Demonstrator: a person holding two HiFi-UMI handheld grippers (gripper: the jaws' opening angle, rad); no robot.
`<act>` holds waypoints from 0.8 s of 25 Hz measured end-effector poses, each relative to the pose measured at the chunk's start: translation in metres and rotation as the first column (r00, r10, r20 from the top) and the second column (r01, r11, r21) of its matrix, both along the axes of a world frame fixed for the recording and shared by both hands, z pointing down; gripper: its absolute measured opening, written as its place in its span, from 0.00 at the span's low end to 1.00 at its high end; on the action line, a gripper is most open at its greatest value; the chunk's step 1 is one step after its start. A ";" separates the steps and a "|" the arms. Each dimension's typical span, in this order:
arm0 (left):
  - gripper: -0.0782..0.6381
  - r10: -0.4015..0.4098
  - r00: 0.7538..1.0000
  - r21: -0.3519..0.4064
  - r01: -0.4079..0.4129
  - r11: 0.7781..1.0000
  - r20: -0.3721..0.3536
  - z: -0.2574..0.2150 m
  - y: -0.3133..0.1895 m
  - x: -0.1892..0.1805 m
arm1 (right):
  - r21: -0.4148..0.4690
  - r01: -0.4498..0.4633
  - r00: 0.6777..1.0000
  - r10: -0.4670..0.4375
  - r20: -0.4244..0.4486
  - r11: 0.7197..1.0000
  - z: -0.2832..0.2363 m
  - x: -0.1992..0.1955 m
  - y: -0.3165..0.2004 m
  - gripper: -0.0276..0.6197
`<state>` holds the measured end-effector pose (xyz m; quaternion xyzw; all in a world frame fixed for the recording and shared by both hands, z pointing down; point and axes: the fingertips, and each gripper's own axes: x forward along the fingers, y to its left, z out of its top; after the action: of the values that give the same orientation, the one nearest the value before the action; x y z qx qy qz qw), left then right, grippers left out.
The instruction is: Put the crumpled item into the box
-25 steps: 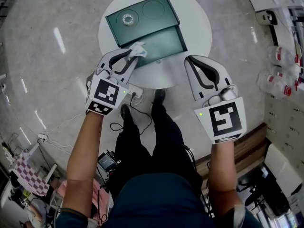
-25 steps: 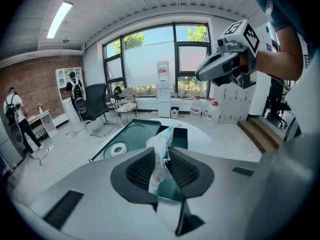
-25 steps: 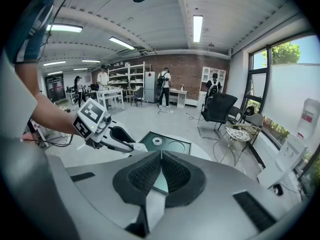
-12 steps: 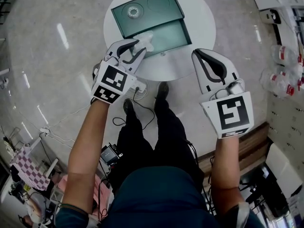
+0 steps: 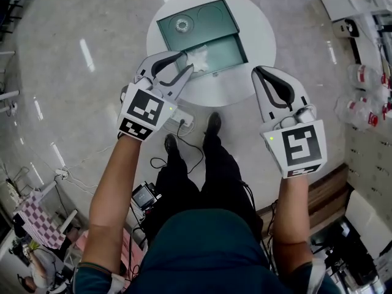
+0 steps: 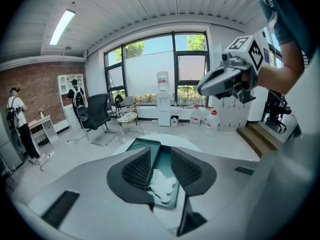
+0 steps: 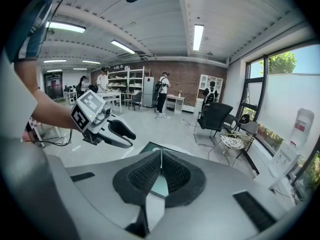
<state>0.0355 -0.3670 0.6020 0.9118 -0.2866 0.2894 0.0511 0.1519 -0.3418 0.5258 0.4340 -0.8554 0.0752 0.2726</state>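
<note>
A green box (image 5: 228,46) with its lid (image 5: 197,18) folded back stands on a round white table (image 5: 257,23). The white crumpled item (image 5: 198,57) lies inside the box at its near left corner. My left gripper (image 5: 185,62) hovers above that corner; its jaws have just been opening and nothing is between them. In the left gripper view the crumpled item (image 6: 163,184) shows in the box (image 6: 150,145) below the gap of the left gripper (image 6: 160,156). My right gripper (image 5: 258,73) hangs off the table's right side, with its pads together in the right gripper view (image 7: 160,154).
A power strip with cables (image 5: 182,119) lies on the floor under the table's near edge. Water bottles (image 5: 361,103) stand at the right. An office chair (image 6: 97,116) and a water dispenser (image 6: 163,96) stand by the windows. People work at the brick wall (image 7: 162,91).
The left gripper has let go of the crumpled item, which now lies in the box. Both grippers have lifted away from the table.
</note>
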 end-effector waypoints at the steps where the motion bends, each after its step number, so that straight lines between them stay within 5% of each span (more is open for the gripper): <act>1: 0.30 -0.003 1.000 0.019 0.003 1.000 -0.014 -0.015 0.002 -0.003 | 0.009 -0.002 1.000 0.002 0.002 1.000 -0.008 -0.002 0.002 0.10; 7: 0.15 -0.018 0.993 0.150 0.035 0.988 -0.115 -0.115 0.019 -0.029 | 0.090 -0.006 1.000 0.004 0.023 0.996 -0.064 -0.019 0.018 0.10; 12: 0.13 0.006 0.980 0.244 0.044 0.969 -0.200 -0.198 0.046 -0.044 | 0.181 -0.006 0.997 -0.008 0.076 0.983 -0.120 -0.035 0.038 0.10; 20: 0.13 -0.002 0.975 0.299 0.070 0.952 -0.221 -0.283 0.086 -0.088 | 0.254 0.008 0.992 -0.039 0.120 0.967 -0.197 -0.070 0.075 0.10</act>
<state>-0.0529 -0.2809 0.3189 0.9295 -0.3373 0.1389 -0.0540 0.0820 -0.2666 0.3285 0.4495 -0.8783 -0.0110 0.1624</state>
